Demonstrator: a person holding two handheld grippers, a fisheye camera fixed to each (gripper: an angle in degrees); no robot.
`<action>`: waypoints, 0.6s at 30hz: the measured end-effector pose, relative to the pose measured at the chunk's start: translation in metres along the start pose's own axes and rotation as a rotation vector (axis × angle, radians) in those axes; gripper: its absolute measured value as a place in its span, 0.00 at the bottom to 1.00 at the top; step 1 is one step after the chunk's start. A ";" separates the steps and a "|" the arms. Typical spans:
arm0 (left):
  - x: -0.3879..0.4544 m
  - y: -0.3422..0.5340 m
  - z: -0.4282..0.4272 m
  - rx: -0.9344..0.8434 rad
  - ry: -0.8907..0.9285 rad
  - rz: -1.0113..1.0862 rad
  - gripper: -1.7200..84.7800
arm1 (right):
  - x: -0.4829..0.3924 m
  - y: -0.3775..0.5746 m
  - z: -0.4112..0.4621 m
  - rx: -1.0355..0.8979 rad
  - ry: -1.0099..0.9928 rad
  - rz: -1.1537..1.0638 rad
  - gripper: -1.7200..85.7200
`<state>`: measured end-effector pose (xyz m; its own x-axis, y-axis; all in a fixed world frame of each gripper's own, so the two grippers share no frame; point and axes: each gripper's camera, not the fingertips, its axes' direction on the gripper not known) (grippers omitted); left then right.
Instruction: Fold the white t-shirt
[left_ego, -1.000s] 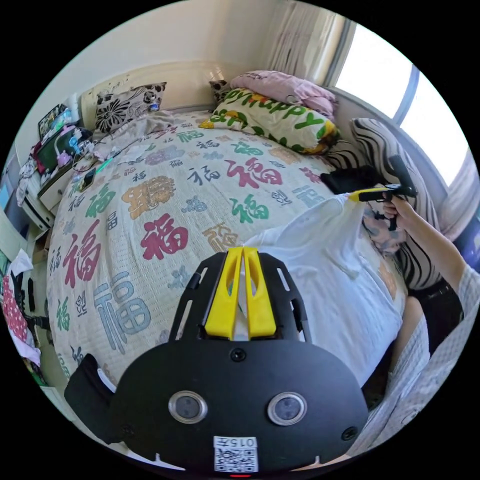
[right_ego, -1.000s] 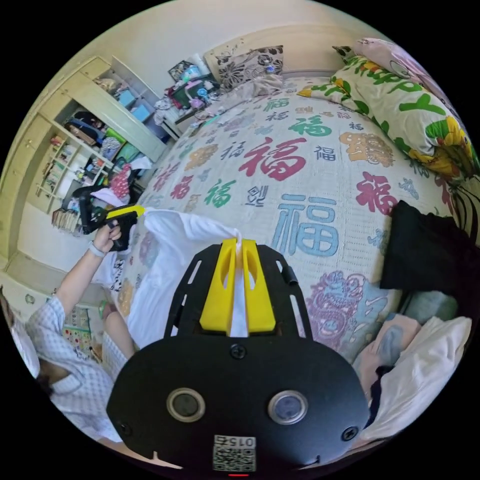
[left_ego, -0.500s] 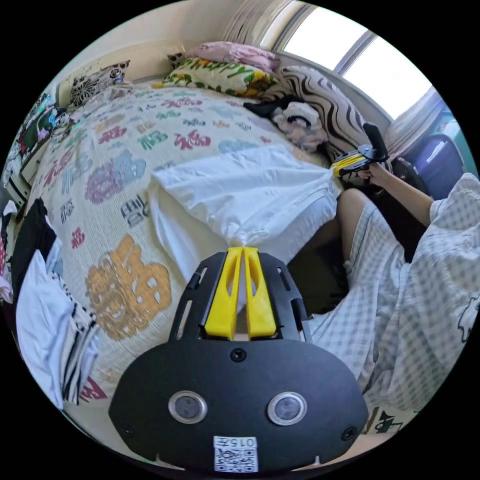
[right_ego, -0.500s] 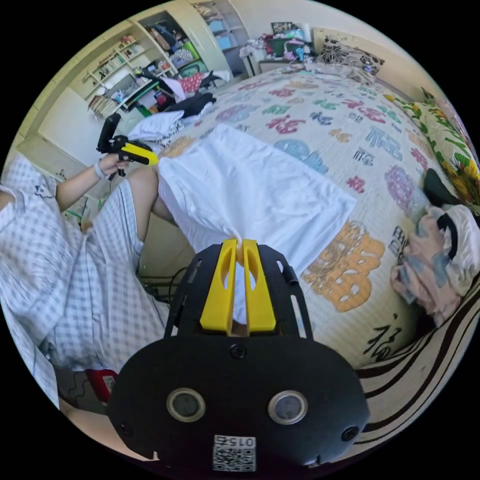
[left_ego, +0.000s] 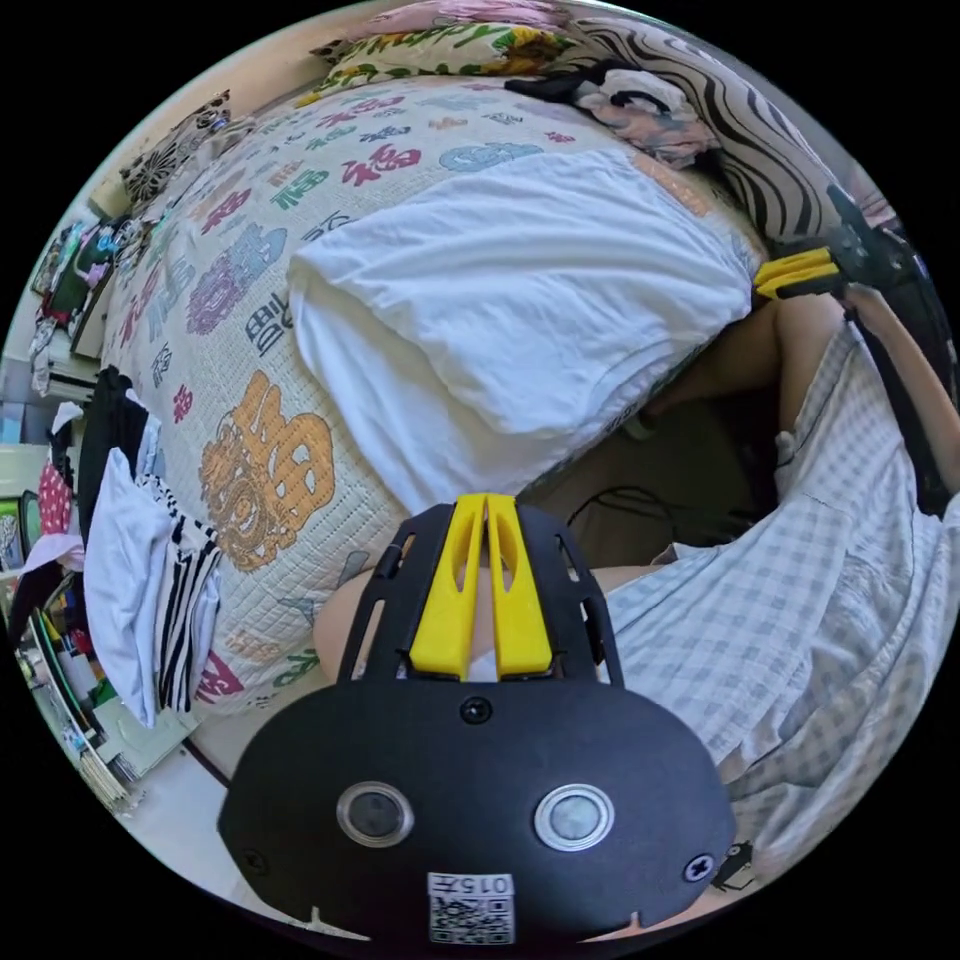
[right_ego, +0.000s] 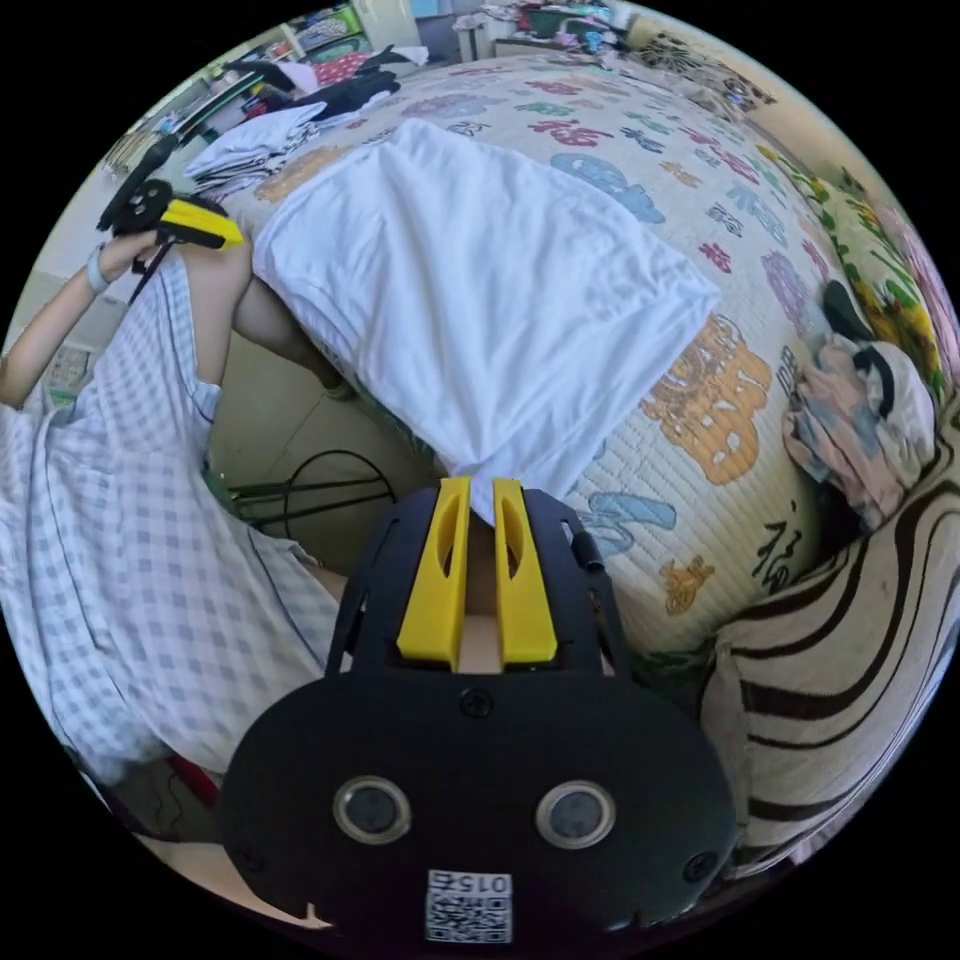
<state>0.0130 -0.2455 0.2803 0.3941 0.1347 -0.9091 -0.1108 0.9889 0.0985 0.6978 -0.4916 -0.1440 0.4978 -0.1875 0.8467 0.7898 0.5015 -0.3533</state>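
Two yellow-jawed black grippers are working the laying-out step: the white cotton t-shirt (left_ego: 500, 290) is lying flat on the character-printed quilted bedspread (left_ego: 250, 450), hem overhanging its near edge. Left gripper (left_ego: 486, 505) is pinching one hem corner; right gripper (right_ego: 473, 490) jaws are standing narrowly parted, apparently releasing theirs. Next, judged: regrip for the first fold.

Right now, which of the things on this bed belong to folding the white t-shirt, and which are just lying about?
Job in hand: white t-shirt, left gripper, right gripper, the bedspread under the shirt.

Lying about: pile of folded clothes at the bed's edge, crumpled clothes, striped cushion.
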 end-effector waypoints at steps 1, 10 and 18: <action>-0.005 0.004 -0.007 0.034 0.020 -0.025 0.03 | 0.001 0.002 0.000 0.014 -0.001 0.021 0.07; -0.055 0.007 0.019 0.082 0.286 -0.422 0.12 | -0.002 -0.014 0.029 0.148 -0.113 0.211 0.11; -0.079 0.036 0.033 0.100 0.430 -0.512 0.03 | -0.002 -0.024 0.077 0.040 -0.084 0.283 0.03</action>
<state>0.0080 -0.2185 0.3691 -0.0258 -0.3689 -0.9291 0.0864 0.9251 -0.3697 0.6503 -0.4381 -0.1063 0.6633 0.0345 0.7475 0.6084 0.5568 -0.5655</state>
